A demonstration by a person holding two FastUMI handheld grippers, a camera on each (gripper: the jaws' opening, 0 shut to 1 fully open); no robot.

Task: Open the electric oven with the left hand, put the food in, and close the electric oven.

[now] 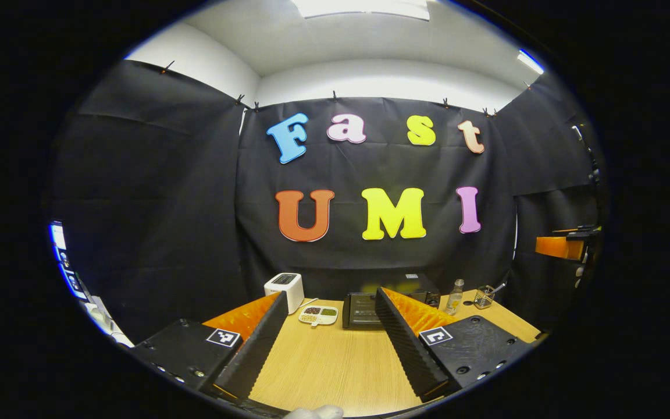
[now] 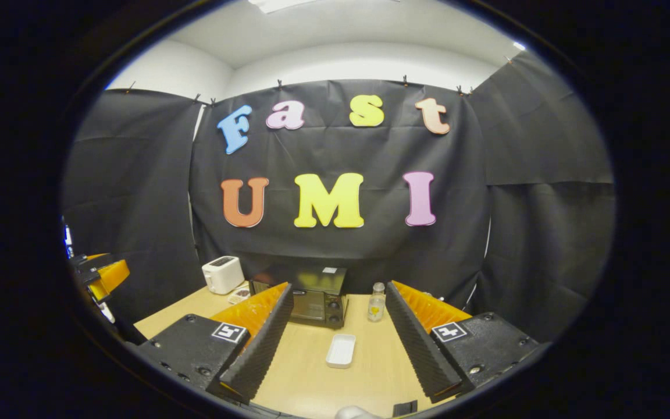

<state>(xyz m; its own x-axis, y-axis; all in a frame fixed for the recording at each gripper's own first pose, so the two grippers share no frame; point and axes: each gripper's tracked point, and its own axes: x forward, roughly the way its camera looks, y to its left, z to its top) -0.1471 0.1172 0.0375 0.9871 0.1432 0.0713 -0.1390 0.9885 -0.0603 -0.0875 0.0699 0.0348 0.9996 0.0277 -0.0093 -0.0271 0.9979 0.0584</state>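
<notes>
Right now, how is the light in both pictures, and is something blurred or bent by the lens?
Left gripper view: bright ceiling lights, even light on the table, the oven dark but sharp; straight wall edges bend toward the rim. Right gripper view: same even light, glare on the oven's top, the white tray crisp, strong fisheye curving at the sides. No motion blur in either.

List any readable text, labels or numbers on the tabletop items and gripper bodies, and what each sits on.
No text is readable.
Sticker on top of the electric oven: too small to read.
Bottle: any label is too small to read.
Toaster: dark top panel, nothing legible.
Square markers on the left gripper and on the right gripper: coded patterns, no words.
</notes>
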